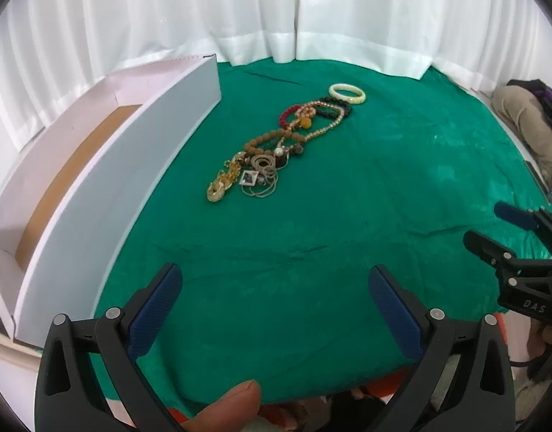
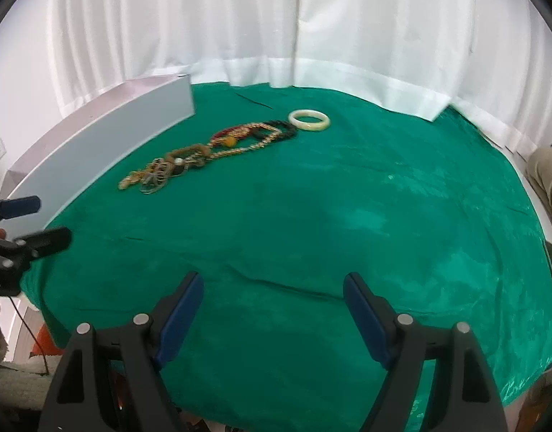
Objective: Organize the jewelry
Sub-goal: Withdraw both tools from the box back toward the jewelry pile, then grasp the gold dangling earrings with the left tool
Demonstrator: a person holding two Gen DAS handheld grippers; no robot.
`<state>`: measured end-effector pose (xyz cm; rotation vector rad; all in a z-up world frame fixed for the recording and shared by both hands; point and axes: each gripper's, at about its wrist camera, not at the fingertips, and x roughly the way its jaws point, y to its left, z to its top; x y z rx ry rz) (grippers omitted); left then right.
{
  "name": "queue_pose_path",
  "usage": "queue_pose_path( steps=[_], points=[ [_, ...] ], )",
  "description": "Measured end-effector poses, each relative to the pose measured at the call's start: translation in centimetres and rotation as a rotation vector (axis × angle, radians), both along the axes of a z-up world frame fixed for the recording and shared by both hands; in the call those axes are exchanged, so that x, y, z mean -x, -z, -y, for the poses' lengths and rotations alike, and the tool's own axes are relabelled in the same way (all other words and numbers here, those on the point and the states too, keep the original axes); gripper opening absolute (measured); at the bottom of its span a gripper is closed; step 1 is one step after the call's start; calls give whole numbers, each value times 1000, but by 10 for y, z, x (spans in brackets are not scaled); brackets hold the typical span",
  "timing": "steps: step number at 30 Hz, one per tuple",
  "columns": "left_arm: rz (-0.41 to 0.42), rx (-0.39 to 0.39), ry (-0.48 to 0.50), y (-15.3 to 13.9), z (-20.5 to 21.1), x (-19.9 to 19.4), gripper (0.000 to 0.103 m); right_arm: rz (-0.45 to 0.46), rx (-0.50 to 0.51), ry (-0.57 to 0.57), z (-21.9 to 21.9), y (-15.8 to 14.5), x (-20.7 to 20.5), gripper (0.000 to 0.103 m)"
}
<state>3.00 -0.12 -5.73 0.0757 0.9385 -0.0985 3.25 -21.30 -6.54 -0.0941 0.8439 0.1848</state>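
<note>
Nearest the lens, the left gripper [image 1: 276,284] has its two blue-padded jaws spread wide with nothing between them, poised over bare green cloth [image 1: 312,252] at the near edge of the table; the right gripper [image 2: 274,293] stands likewise apart and empty beside it. Judging by this, the work is at the approach step: no piece has been lifted yet. One heap of jewelry [image 1: 276,147] lies mid-table, well apart from both grippers, running in a loose line away from the camera. In it I count one cream bangle [image 1: 347,93] at the far end, one red bead bracelet [image 1: 288,115], one black bead bracelet [image 1: 342,108], one brown bead bracelet [image 1: 272,142], at least one gold bead necklace, and a tangle of fine chains whose number cannot be told. One white box [image 1: 106,194] stands open along the left side, near the heap. Next, a gripper probably needs to reach forward and pick a single piece; the bangle looks easiest, since it barely touches the rest.
</note>
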Motion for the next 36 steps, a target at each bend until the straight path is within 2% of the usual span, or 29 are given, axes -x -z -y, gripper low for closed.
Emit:
queue_pose_path(
  steps=[7, 13, 16, 24, 27, 29, 33, 36],
  points=[
    [-18, 19, -43, 4, -14, 1, 103, 25, 5, -21, -6, -9, 10, 82],
    [-74, 60, -122, 20, -40, -5, 103, -44, -18, -8, -3, 7, 7, 82],
    [-89, 83, -149, 25, -51, -12, 103, -45, -23, -17, -5, 8, 8, 82],
    [-51, 149, -87, 29, -68, -56, 102, -55, -41, -31, -8, 9, 12, 82],
    [-45, 121, -68, 37, -69, -80, 102, -57, -53, -22, -4, 9, 14, 82],
    [-48, 60, -50, 46, -66, -96, 101, -57, -57, -13, -3, 9, 14, 82],
    [-76, 0, -1, 63, -61, -120, 83, -67, -67, 7, 2, 11, 15, 82],
    [-79, -43, 23, 73, -58, -134, 76, -71, -75, 16, 4, 11, 15, 82]
  ],
)
